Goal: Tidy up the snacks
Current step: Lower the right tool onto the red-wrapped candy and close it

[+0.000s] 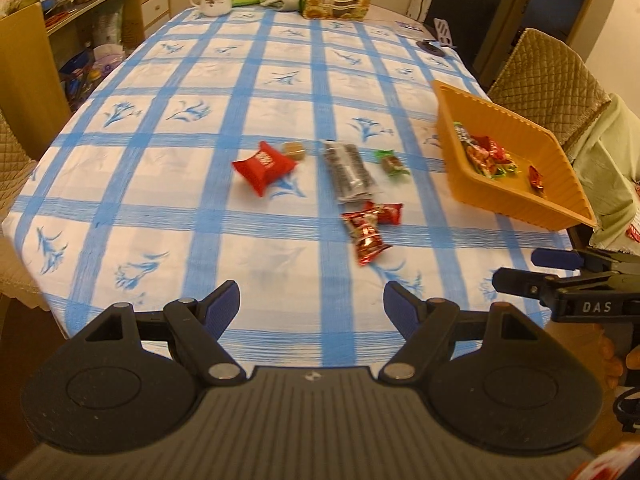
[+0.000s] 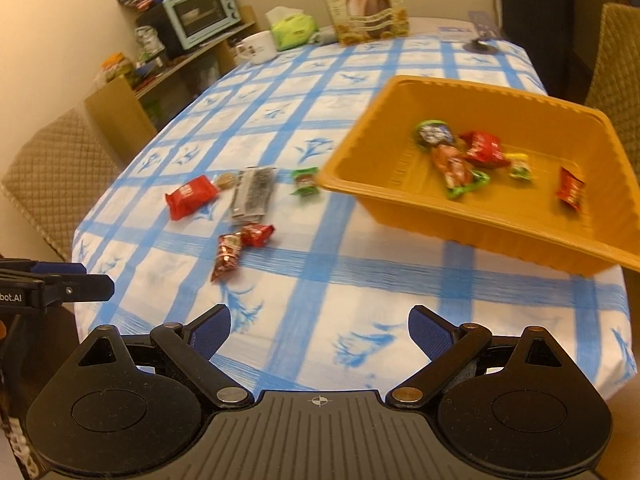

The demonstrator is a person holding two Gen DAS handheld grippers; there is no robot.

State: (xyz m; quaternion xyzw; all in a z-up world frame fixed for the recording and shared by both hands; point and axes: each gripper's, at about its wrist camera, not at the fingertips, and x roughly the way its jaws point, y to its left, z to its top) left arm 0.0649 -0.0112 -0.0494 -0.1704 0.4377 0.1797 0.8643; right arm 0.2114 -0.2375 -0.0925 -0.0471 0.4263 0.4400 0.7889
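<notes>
Both jaws stand apart, empty: left gripper (image 1: 312, 300), right gripper (image 2: 319, 326). The orange tray (image 2: 404, 196) at the table's right edge holds five wrapped snacks (image 2: 482, 148); six more (image 2: 191, 196) lie loose on the tablecloth (image 2: 360, 292).

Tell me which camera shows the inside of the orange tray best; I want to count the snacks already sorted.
The right wrist view: the orange tray sits close and its whole floor shows, wrappers spread apart though blurred. In the left wrist view the orange tray lies at the right edge, smaller and seen obliquely, so the wrappers bunch together.

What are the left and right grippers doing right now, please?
Left gripper: open, holding nothing, above the tablecloth.
Right gripper: open, holding nothing.
</notes>
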